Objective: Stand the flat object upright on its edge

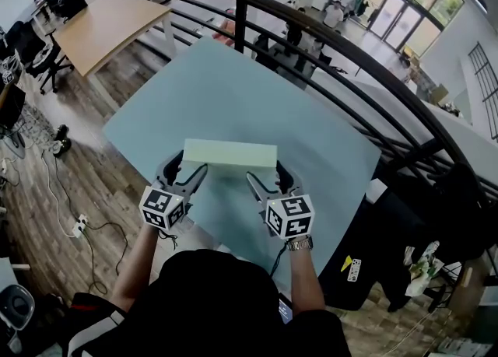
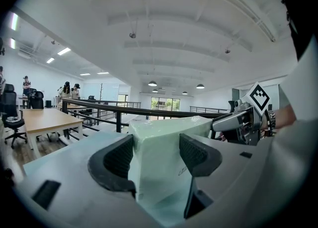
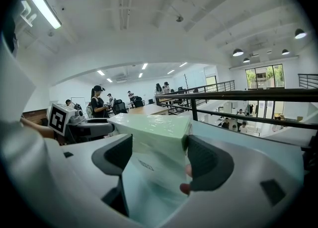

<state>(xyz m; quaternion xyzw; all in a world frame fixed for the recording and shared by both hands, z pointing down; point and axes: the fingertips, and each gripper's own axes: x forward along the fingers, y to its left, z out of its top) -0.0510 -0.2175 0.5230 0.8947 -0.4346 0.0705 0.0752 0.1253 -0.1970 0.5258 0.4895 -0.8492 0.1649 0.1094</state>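
The film-wrapped pale green block (image 1: 229,153) is standing on its long edge on the light blue table (image 1: 327,138). The left claw (image 1: 185,170) is clamping its left end and the right claw (image 1: 267,180) its right end, with each pair of jaws pressing against the block's broad faces.

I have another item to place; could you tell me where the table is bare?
The table is bare beyond the green block, toward the railing, and to both sides. The near edge is crowded: left gripper and right gripper clamp the block.
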